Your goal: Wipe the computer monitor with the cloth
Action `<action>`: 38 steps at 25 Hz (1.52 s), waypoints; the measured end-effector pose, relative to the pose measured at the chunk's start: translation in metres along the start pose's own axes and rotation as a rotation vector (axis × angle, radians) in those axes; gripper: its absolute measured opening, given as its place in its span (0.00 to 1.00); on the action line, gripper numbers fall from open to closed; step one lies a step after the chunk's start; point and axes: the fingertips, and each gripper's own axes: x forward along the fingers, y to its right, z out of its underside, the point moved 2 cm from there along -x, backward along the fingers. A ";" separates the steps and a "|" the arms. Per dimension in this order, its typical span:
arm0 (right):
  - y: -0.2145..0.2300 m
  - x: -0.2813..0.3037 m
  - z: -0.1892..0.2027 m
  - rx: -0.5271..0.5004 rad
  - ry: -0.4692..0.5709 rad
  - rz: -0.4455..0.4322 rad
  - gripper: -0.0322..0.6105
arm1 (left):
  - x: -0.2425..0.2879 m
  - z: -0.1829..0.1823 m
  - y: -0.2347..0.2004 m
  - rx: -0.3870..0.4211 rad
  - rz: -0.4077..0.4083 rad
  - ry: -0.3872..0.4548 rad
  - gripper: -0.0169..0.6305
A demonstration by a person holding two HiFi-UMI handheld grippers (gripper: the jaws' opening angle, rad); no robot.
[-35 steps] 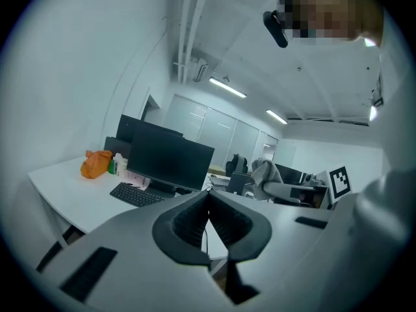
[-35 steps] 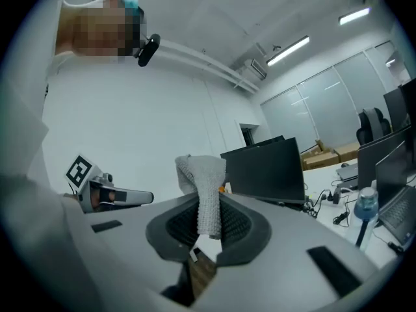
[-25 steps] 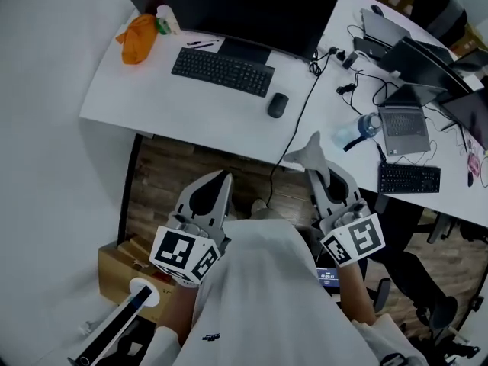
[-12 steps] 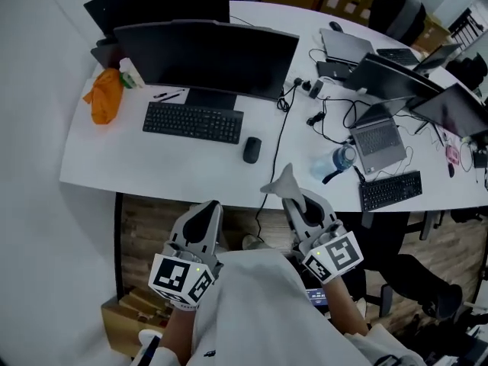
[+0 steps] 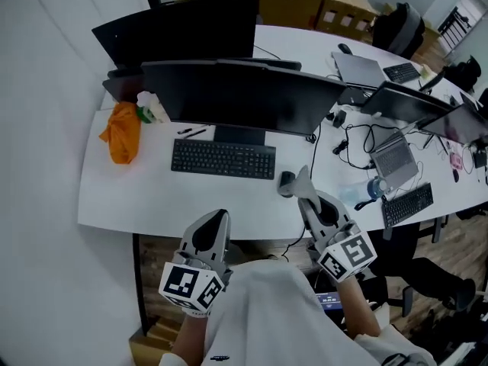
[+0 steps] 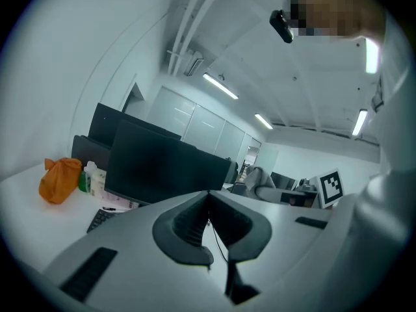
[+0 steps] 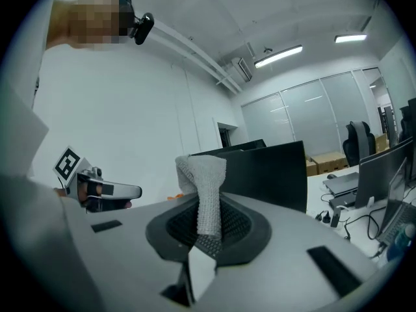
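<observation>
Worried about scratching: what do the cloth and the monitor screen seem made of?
The cloth: likely pale knitted or waffle-weave fabric, soft; a bumpy mesh texture shows. The monitor screen: dark, matte-looking panel with little glare; glass or plastic cannot be told.

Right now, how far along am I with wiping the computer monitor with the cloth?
Done: the cloth is picked up, pinched by the right gripper. In hand: both grippers hover by the front edge of the desk, short of the monitor; the left gripper is shut and empty. Left: the whole wipe, since the cloth has not yet touched the screen.
</observation>
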 end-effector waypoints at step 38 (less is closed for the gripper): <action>0.106 0.040 -0.110 -0.159 0.050 0.394 0.11 | 0.124 -0.105 -0.017 0.111 0.323 -0.009 0.05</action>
